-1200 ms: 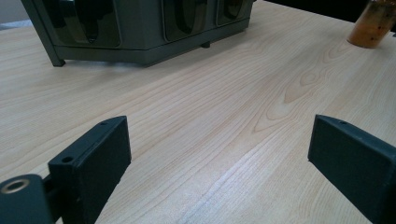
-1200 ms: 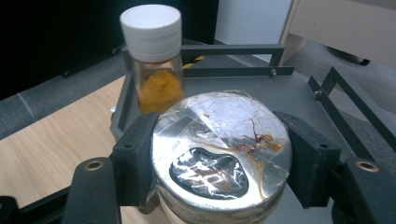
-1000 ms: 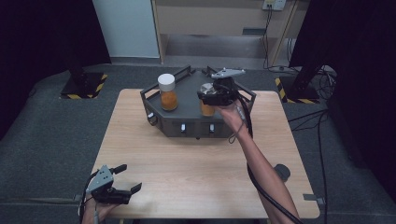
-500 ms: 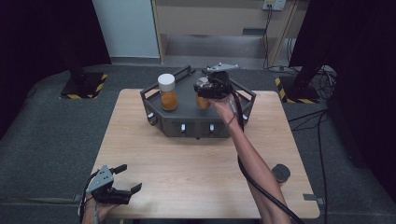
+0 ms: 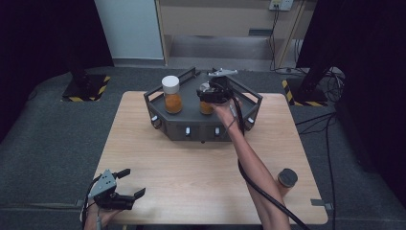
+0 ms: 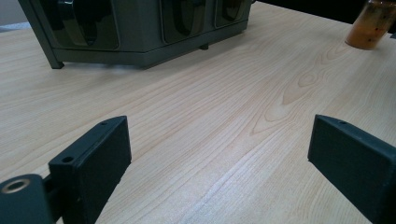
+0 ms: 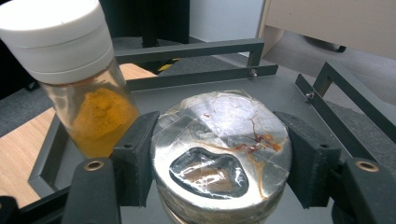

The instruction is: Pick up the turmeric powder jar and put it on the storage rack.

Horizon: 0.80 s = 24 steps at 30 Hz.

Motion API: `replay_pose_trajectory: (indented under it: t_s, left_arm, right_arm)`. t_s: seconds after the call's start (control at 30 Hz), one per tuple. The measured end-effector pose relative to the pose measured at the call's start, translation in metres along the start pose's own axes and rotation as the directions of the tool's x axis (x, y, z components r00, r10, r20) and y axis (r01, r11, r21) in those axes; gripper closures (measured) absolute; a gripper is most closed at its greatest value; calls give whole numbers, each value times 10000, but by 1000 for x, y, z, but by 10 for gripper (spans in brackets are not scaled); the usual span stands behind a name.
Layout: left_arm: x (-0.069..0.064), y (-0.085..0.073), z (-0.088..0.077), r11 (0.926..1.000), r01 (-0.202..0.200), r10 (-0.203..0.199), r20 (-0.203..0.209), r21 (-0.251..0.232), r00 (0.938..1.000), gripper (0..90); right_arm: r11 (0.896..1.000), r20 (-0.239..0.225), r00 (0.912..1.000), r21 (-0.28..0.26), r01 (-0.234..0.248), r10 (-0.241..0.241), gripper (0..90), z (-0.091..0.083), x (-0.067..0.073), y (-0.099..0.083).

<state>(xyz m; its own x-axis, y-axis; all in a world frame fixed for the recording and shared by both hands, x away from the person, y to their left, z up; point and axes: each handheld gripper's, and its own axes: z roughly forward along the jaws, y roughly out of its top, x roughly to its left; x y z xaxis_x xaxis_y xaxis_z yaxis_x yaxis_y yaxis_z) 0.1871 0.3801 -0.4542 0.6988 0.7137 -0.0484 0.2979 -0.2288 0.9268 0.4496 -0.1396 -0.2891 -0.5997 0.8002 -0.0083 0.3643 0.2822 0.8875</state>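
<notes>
- A dark grey rack [image 5: 206,127] with raised rails stands at the far middle of the wooden table [image 5: 191,172].
- A jar with a white cap [image 5: 172,94], part-filled with orange-yellow powder, stands upright on the rack's left side.
- Just to its right on the rack stands a second jar with a foil-covered top [image 7: 222,140], with orange contents showing below in the high view.
- The right gripper [image 5: 214,92] is at this foil-topped jar, its jaws clenched on either side of the top, both pads touching it.
- The left gripper [image 5: 125,183] rests at the near left corner of the table, its jaws spread wide with bare wood between them.
- A third jar with a dark lid [image 5: 287,179] stands near the right edge of the table, well apart from the rack.
</notes>
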Motion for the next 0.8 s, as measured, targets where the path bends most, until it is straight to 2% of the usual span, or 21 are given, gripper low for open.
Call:
replay_pose_trajectory:
  t_s: [0.23, 0.53, 0.8]
  left_arm:
    - [0, 0, 0, 10000, -6, 6, 3, -10, 10000, 52]
    - [0, 0, 0, 10000, -50, 50, 19, -5, 10000, 52]
    - [0, 0, 0, 10000, -60, 60, 15, 7, 10000, 52]
  right_arm:
    - [10000, -39, 10000, -58, 81, -81, 347, 7, 3, 1]
    - [10000, -119, 9999, 78, -36, 37, 347, 17, 5, 0]
    - [9999, -99, 9998, -78, -147, 146, 346, 19, 5, -5]
